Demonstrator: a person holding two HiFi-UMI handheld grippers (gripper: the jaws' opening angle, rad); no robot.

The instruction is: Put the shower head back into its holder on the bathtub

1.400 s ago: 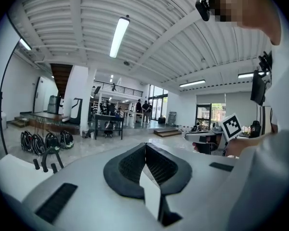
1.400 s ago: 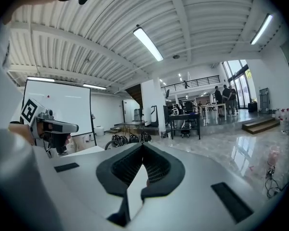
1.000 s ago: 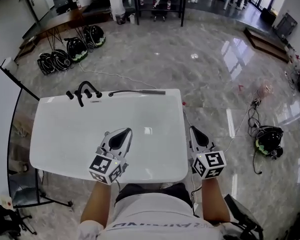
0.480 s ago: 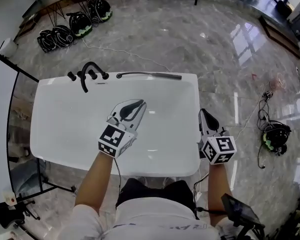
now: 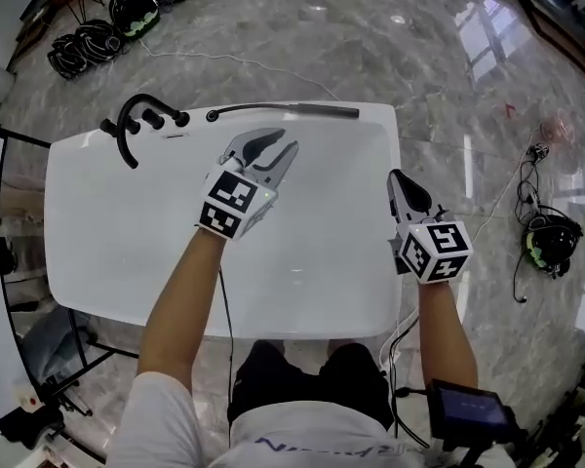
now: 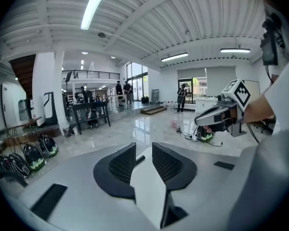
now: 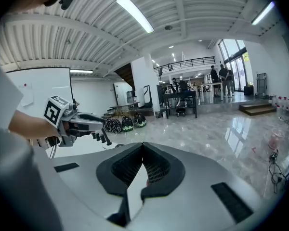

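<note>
A long dark shower head (image 5: 288,111) lies along the far rim of the white bathtub (image 5: 97,261). Its hose end points toward the black faucet set (image 5: 136,125) at the far left corner. I cannot make out the holder itself. My left gripper (image 5: 281,144) hovers over the tub just short of the shower head; its jaws are opening and nothing is between them (image 6: 144,148). My right gripper (image 5: 395,175) is shut and empty over the tub's right rim (image 7: 143,146). Each gripper view shows the other gripper: the right (image 6: 221,114), the left (image 7: 72,121).
Glossy marble floor surrounds the tub. Helmets (image 5: 88,37) lie on the floor at the far left, and cables with a headset (image 5: 546,242) lie to the right. A glass panel edge (image 5: 0,164) stands at the tub's left. Far off are people and a table (image 6: 89,110).
Both grippers moved forward over the tub toward its far rim. The left jaws, shut before, have come apart. The right jaws stayed shut.
</note>
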